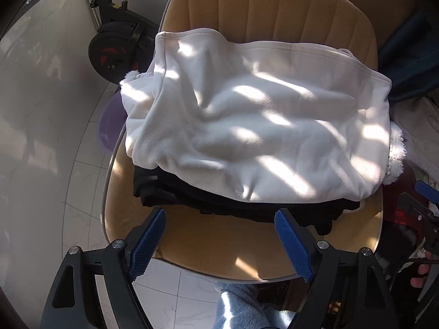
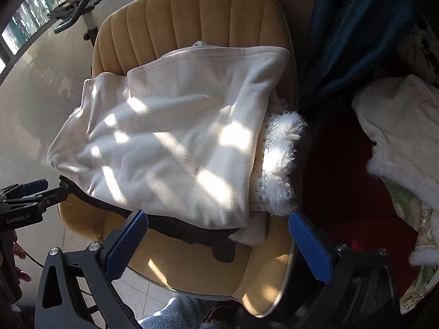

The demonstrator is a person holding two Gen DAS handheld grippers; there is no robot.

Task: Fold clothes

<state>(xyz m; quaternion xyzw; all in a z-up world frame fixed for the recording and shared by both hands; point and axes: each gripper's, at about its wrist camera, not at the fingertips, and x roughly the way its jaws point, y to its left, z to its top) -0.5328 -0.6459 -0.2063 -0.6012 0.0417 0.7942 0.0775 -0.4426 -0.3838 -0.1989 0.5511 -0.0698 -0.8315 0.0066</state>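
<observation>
Left gripper [image 1: 219, 240] fingers are standing wide with nothing between them, hovering just short of the near edge of the stack; right gripper [image 2: 218, 242] fingers are likewise spread wide and empty, poised over the stack's near right corner. Beyond both pairs of fingers, the folded cream fleece garment [image 1: 247, 118] is lying on top of a folded black garment [image 1: 192, 197], both resting on the tan chair seat [image 1: 219, 249]. Judgement: this fold is looking finished and the fingers are clear of the cloth, so the step in hand is moving on to another piece. Next move is likely calling for a reach to the right of the right fingers, where a cream fur-trimmed garment [image 2: 403, 126] is waiting on a red surface [image 2: 345, 181]. A dark blue cloth [image 2: 356, 27] is hanging beside the chair back; an exercise bike [image 1: 118, 41] is standing left, well apart.
</observation>
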